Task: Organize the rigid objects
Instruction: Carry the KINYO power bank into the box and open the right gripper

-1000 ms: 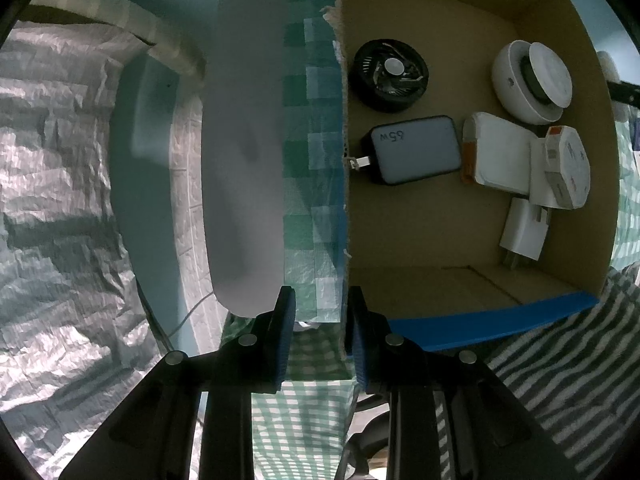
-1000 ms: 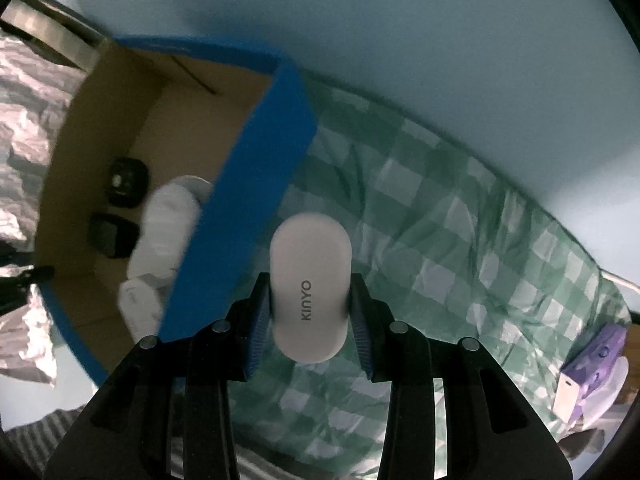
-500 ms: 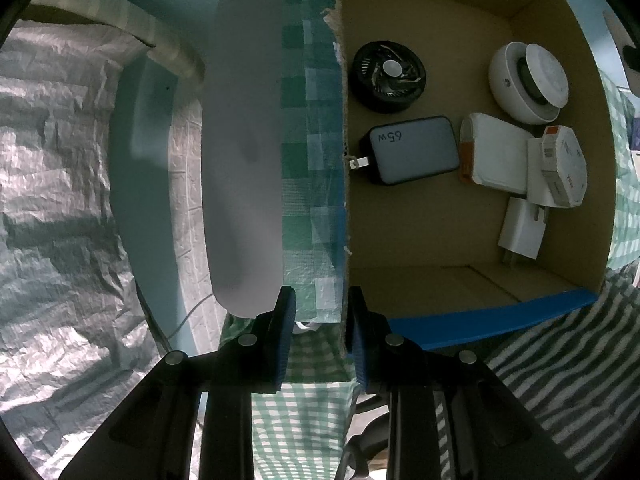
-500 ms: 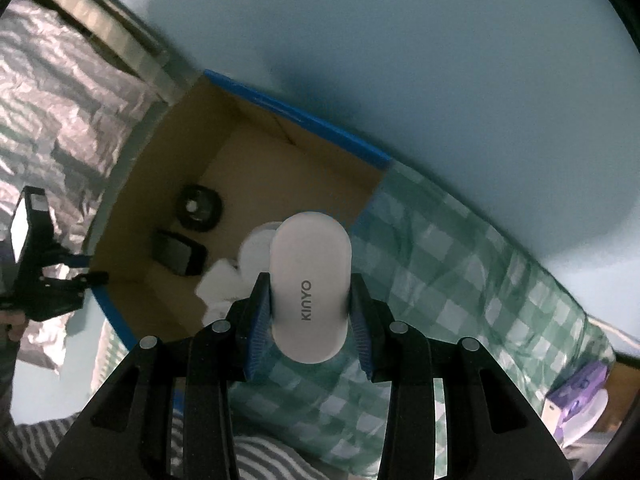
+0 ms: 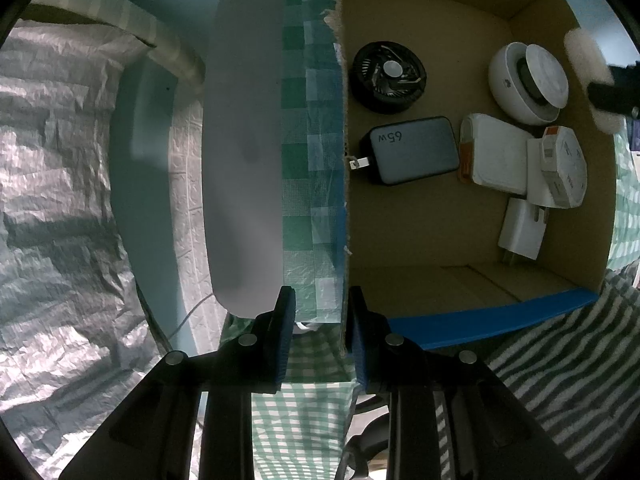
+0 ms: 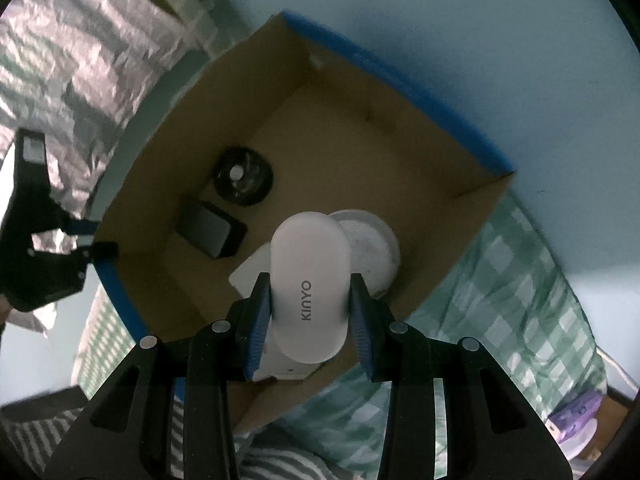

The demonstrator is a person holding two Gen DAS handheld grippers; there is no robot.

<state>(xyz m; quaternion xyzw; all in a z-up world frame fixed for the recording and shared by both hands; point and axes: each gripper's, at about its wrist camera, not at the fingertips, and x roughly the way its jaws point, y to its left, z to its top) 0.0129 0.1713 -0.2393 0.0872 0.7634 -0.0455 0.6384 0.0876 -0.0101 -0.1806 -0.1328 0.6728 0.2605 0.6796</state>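
Step in hand: I am carrying the white KINYO device [image 6: 308, 292] over the cardboard box [image 6: 420, 184] to add it to what is already sorted inside.
Right gripper [image 6: 308, 312]: jaws closed on the KINYO device, blue pads pressing its two long sides; it points down into the box.
Left gripper [image 5: 320, 320]: jaws narrowly set astride the box's near wall, one pad either side. I cannot tell whether the pads truly pinch the cardboard, though I judge it is steadying the box.
Box contents, left wrist view: black fan [image 5: 387, 77] at 12 o'clock, dark charger marked 65W [image 5: 412, 150] at centre, round white device [image 5: 528, 80] at 2 o'clock, white flat pack [image 5: 494, 160] and white plug adapter [image 5: 520, 232] toward 4 o'clock.
Free floor: bare cardboard lies at 6 to 7 o'clock of the box floor, below the charger.
Next move: I judge it calls for shifting off the round white device, lowering onto bare floor, then parting the jaws.
Risk: releasing here would likely drop it onto other items.
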